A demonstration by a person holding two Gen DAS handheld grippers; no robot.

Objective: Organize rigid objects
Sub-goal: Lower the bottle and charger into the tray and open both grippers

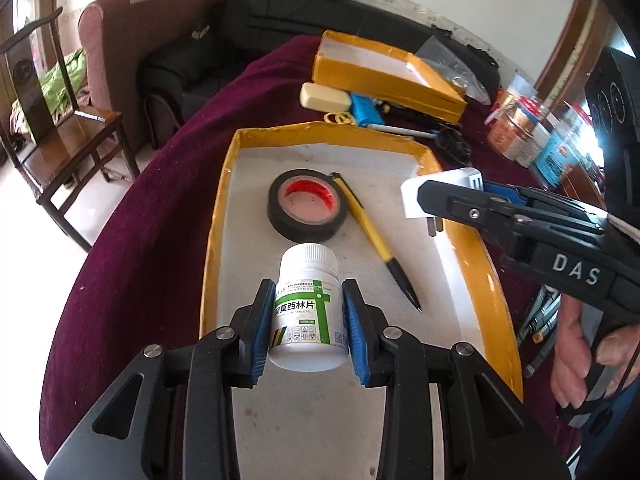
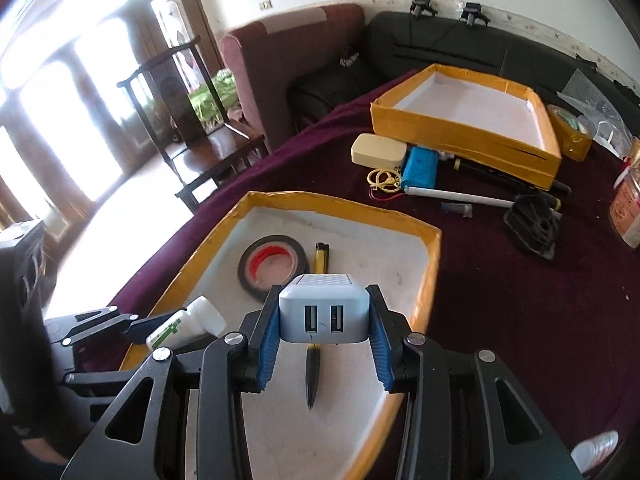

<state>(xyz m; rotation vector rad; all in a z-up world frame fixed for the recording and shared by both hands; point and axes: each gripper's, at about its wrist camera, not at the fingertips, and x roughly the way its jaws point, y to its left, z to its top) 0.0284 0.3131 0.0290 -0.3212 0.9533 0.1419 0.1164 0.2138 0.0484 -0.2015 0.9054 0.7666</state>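
Left gripper (image 1: pixel 307 312) clasps pill bottle (image 1: pixel 308 304), right gripper (image 2: pixel 323 334) clasps USB charger (image 2: pixel 323 316), both above centre-frame tray (image 1: pixel 224 184) already holding tape roll (image 1: pixel 307 204) and pen (image 1: pixel 376 236); upper-right clutter (image 2: pixel 420 176) unsorted.

I see a white pill bottle (image 1: pixel 308 308) with a green cross and green band on its label, flanked by my blue-padded black fingers (image 1: pixel 354 332). The near tray (image 1: pixel 218 216) is yellow-taped at the rim and off-white inside. In it lie a black tape roll (image 1: pixel 307 209) with a red core and a yellow pen (image 1: pixel 376 240) with a black tip. My other gripper carries a pale white charger (image 2: pixel 324 314) with two dark ports. The worktop (image 2: pixel 500 300) cloth is deep maroon.
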